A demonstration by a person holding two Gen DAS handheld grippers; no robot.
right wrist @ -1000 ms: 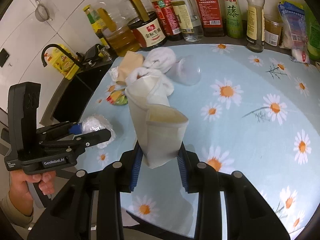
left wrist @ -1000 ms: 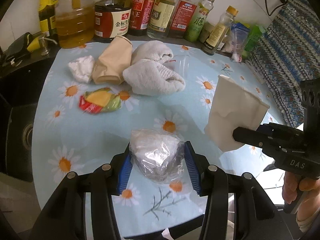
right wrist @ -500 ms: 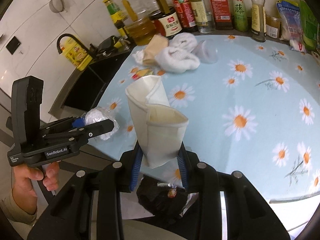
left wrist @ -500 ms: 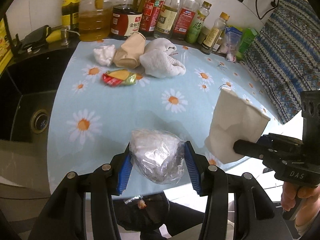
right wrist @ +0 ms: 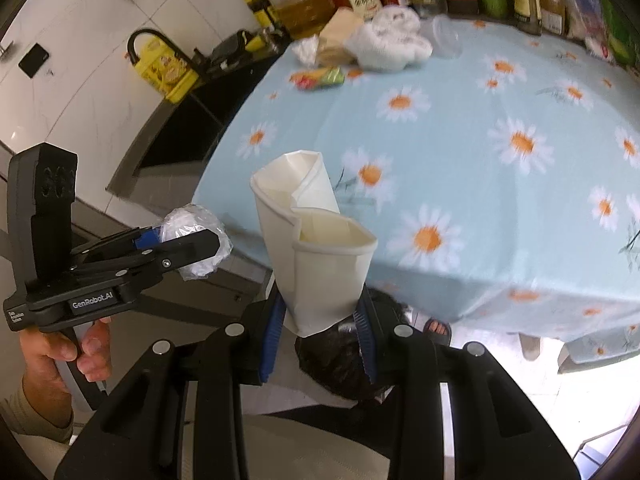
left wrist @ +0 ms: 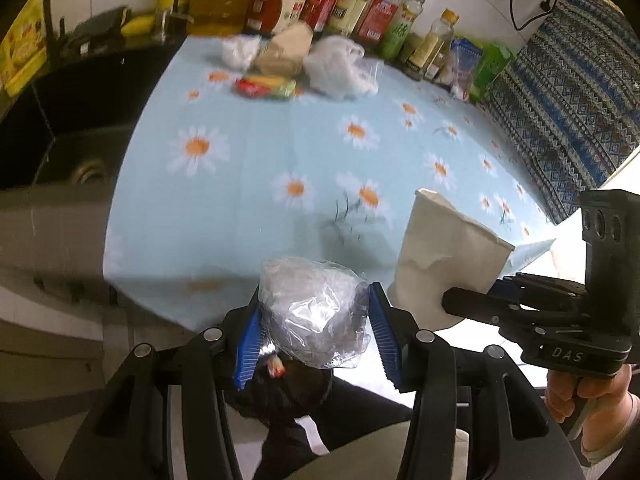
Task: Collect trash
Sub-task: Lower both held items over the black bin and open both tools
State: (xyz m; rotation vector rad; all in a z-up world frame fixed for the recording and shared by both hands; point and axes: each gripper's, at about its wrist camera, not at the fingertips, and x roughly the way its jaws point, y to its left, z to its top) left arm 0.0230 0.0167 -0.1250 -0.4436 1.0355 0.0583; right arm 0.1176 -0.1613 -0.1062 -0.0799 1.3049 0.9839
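Now: crumpled clear plastic wrap [left wrist: 316, 320] pinched between the blue pads of the left gripper [left wrist: 314, 334], held past the near edge of the table [left wrist: 240, 184]. Just beside it, crushed white paper cup [right wrist: 316, 248] clamped at its base by the right gripper [right wrist: 318, 334], rim up. Directly below both, black trash bag [right wrist: 344, 356] on the floor. Left behind at the table's far end: white tissue wads, beige cup, colourful wrapper [left wrist: 266, 86], backed by a row of bottles [left wrist: 336, 4].

Both wrist views tilt down — sharing the table [left wrist: 248, 200] edge.
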